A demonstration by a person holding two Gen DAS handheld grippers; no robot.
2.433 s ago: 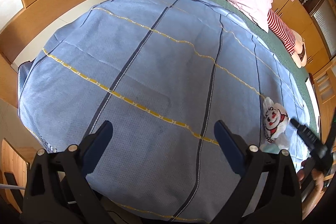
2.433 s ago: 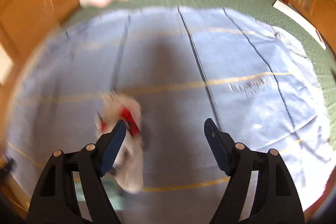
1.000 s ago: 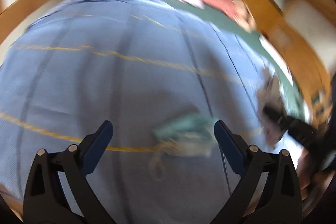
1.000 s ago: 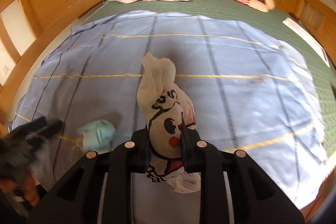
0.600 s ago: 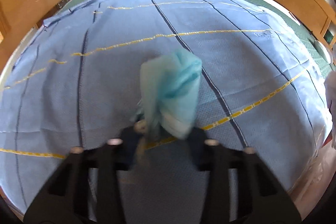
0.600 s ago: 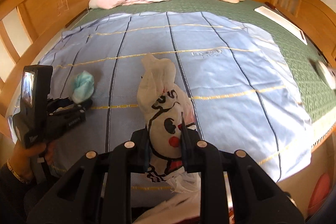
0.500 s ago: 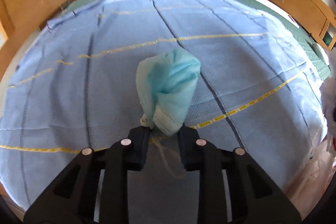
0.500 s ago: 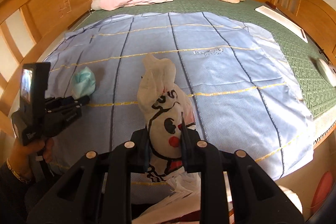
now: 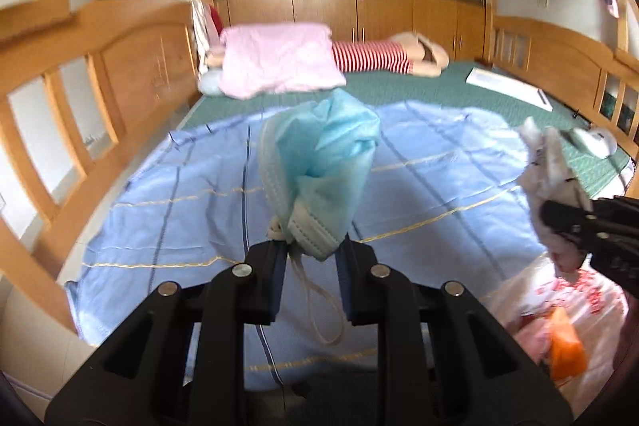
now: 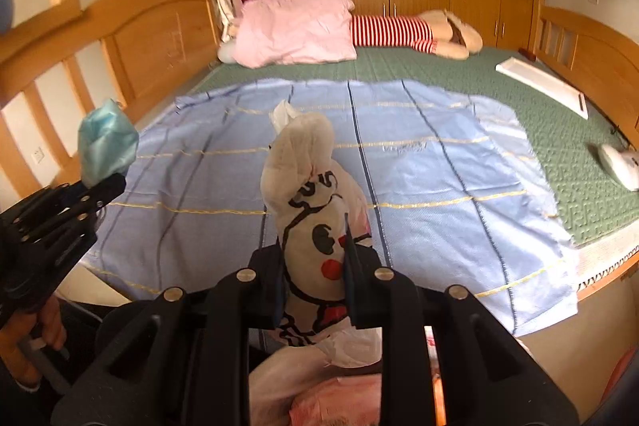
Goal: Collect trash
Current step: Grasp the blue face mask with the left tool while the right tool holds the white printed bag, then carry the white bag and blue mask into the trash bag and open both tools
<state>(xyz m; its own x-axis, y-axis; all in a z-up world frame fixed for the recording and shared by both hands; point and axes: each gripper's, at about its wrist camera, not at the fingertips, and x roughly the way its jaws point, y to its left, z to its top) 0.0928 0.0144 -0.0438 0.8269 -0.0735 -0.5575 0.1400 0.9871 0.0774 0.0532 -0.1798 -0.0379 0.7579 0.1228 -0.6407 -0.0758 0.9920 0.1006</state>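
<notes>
Left gripper (image 9: pixel 311 250) is clamped on a crumpled blue mask (image 9: pixel 319 170), pinched at its bottom edge so the wad stands up toward 12 o'clock, ear loop dangling down between the jaws. Right gripper (image 10: pixel 315 266) is squeezed shut on a white wrapper (image 10: pixel 315 222) with a cartoon face, long axis also running 12 to 6, loose tail hanging out below. Both pieces are up off the blue sheet (image 10: pixel 439 186) on the bed (image 10: pixel 539 122).

What the next move probably hinges on: the trash bag (image 9: pixel 559 310). In the left wrist view it sits at about 4 o'clock from the mask, low and under the right gripper. In the right wrist view pale and pink plastic shows at 6 o'clock, directly under the wrapper. So the right hand looks nearer, pretty much above the opening, and the left one likely has to swing across toward it.

Hard to make out: the bag's rim is cut off by the frame edge and by the grippers, so can't tell how wide it's open. Something orange (image 9: pixel 567 346) is in there, no clue what. The sheet looks clear of other trash, though its near edge is hidden behind the grippers.
</notes>
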